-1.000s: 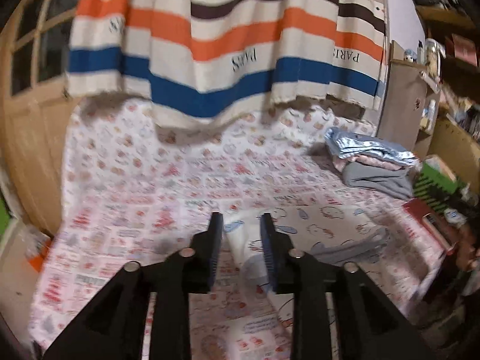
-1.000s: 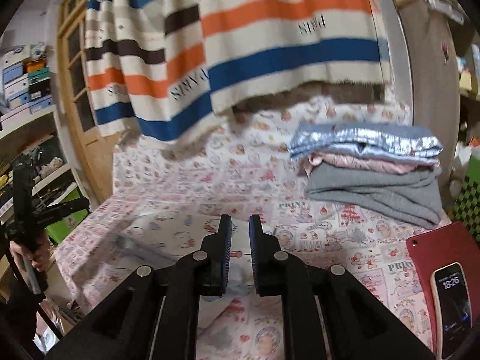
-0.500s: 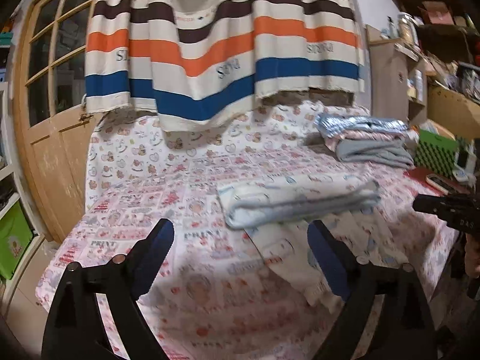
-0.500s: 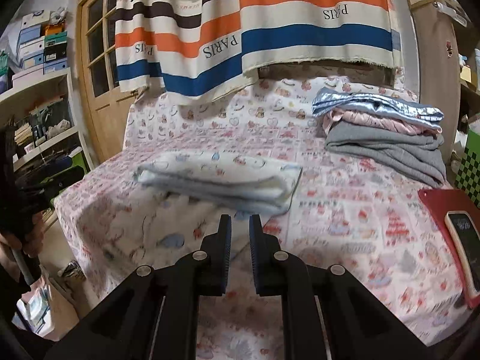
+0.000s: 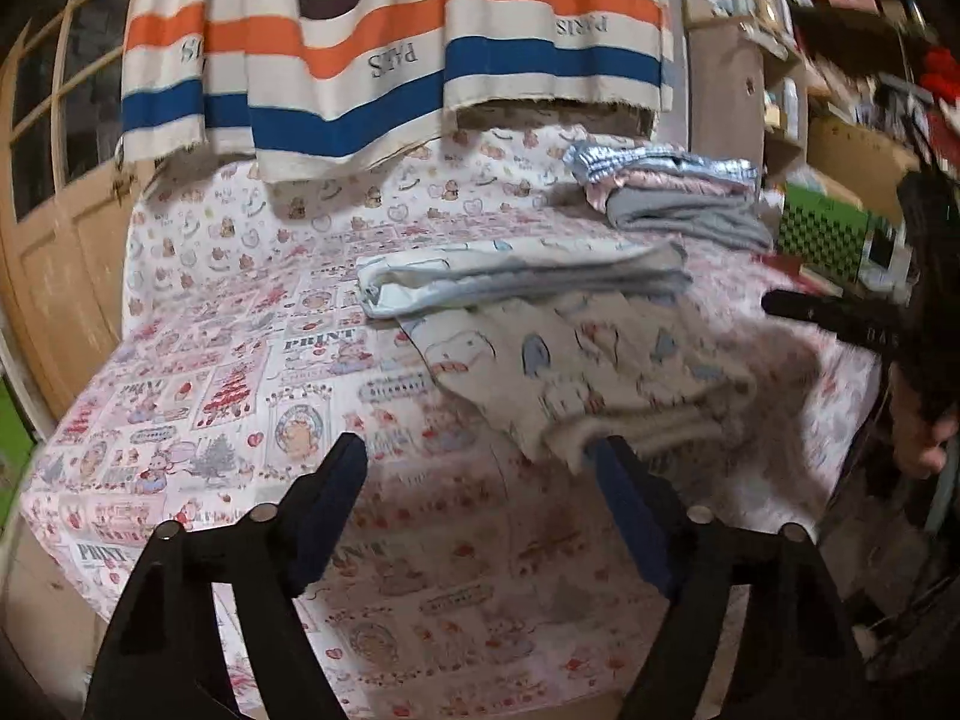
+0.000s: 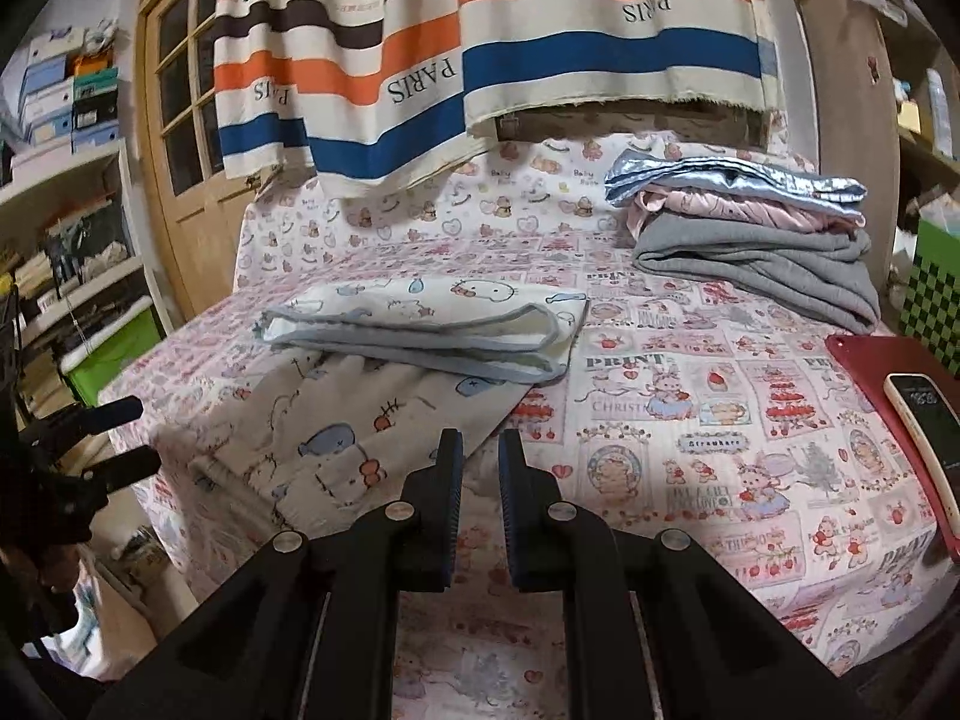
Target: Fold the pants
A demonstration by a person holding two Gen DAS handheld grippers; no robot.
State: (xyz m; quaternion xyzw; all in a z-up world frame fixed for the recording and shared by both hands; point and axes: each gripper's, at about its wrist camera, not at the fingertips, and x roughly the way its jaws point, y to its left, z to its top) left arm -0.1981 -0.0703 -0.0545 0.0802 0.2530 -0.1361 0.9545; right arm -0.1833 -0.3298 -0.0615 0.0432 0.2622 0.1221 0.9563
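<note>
The cartoon-print pants (image 5: 576, 360) lie on the patterned table. Their far part is folded over into a thick white bundle with blue-grey edging (image 5: 516, 282), also in the right wrist view (image 6: 432, 324). The near part (image 6: 360, 420) lies flat toward the table's front edge. My left gripper (image 5: 480, 468) is open wide and empty, just in front of the pants' near edge. My right gripper (image 6: 480, 456) has its jaws almost closed with a narrow gap, empty, just short of the pants' near right corner. The left gripper shows at the left of the right wrist view (image 6: 114, 438).
A stack of folded clothes (image 6: 750, 228) sits at the back right. A red board (image 6: 888, 372) with a phone (image 6: 924, 426) lies at the right edge. A striped PARIS cloth (image 6: 510, 48) hangs behind. A wooden door (image 5: 54, 228) stands left.
My left gripper let go of the pants, opened wide and pulled back. My right gripper also drew back from the fold, staying nearly closed. The folded pants now rest on the table.
</note>
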